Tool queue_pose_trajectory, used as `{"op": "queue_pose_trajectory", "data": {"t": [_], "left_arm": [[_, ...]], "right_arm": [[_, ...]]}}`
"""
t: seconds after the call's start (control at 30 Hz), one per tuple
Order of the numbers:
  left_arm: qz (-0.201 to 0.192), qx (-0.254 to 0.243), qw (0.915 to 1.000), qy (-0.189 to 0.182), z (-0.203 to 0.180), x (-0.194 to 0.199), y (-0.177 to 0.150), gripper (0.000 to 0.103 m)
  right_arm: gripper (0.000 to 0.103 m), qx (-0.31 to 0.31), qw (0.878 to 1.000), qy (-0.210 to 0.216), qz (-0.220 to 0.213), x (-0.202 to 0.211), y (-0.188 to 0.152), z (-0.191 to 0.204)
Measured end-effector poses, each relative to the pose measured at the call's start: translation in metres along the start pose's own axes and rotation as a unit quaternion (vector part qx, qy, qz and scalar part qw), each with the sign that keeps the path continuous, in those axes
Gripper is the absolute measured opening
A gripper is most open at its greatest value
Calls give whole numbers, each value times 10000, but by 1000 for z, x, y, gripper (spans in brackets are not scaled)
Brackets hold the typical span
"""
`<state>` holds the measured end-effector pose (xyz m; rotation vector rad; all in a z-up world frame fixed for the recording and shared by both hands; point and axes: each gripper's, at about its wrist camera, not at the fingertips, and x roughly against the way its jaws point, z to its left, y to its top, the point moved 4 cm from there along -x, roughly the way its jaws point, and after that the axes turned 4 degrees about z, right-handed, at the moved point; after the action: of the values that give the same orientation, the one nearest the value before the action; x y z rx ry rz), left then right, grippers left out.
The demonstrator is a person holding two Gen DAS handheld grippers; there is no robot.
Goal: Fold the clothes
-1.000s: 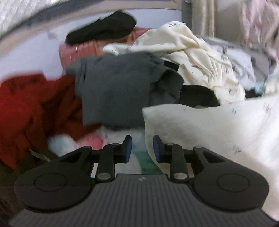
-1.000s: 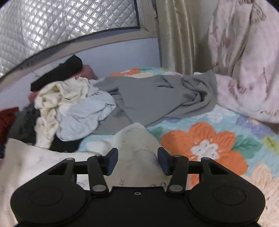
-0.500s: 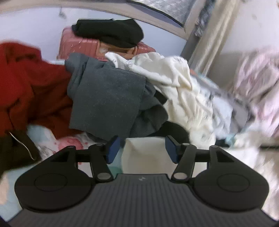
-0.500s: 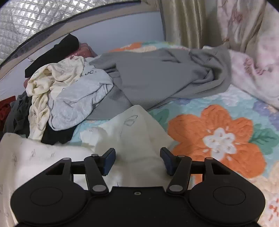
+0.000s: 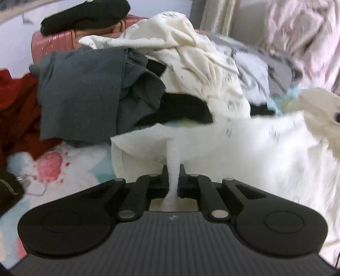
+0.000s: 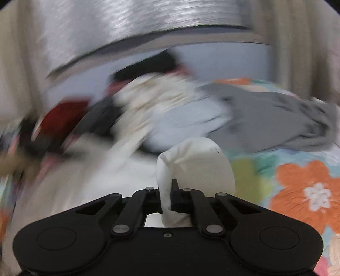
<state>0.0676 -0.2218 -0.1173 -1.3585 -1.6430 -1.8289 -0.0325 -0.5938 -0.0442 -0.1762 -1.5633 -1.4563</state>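
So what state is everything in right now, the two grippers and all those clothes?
Left gripper: shut on white garment, jaws just closed.
Right gripper: shut on the same garment, jaws just closed.
White garment: pinched at two spots, unfolded.
Dark grey garment: crumpled, unfolded.
Cream garment: heaped.
Light grey garment: rumpled.

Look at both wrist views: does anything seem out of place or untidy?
Yes. Unfolded clothes lie heaped at the far side of the floral bedspread, a grey garment crumpled beside them. A black item lies on a pink suitcase.
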Motion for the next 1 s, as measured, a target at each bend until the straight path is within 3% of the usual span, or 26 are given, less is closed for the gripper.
{"op": "queue_pose_trajectory", "data": {"t": [0.1, 0.2, 0.27, 0.37, 0.5, 0.63, 0.7, 0.83, 0.9, 0.97, 1.0], "left_arm": [[6, -276, 9995, 130, -6, 3, -7, 6], [-6, -65, 9999, 80, -1, 2, -6, 6], [-15, 103, 9999, 18, 3, 1, -5, 7], [-17, 120, 9999, 9, 3, 1, -6, 8], [102, -158, 9998, -9, -2, 5, -9, 8], [98, -461, 9988, 93, -7, 8, -12, 9], [113, -425, 9990, 82, -7, 5, -11, 9], [56, -371, 9993, 75, -6, 0, -8, 9], [27, -356, 9994, 33, -5, -3, -6, 9], [39, -369, 9993, -61, -3, -6, -3, 8], [18, -396, 9992, -92, -2, -6, -2, 7]], "right_arm": [[6, 629, 9953, -63, 735, -8, -35, 41], [15, 642, 9934, -111, 948, -7, -49, 51], [31, 435, 9956, 99, 821, 3, -46, 48], [44, 236, 9980, 354, 461, 23, -35, 46], [58, -91, 9940, 1088, 107, 44, -17, 45], [59, 279, 9990, 217, 268, 37, -12, 43], [59, 411, 9968, -116, 674, 17, -16, 41], [59, 510, 9893, -825, 1094, -23, -27, 37], [56, 270, 9899, -881, 1081, -34, -27, 30], [1, 73, 9939, -672, 869, -35, -19, 24], [1, -15, 9952, -601, 767, -34, -14, 21]]}}
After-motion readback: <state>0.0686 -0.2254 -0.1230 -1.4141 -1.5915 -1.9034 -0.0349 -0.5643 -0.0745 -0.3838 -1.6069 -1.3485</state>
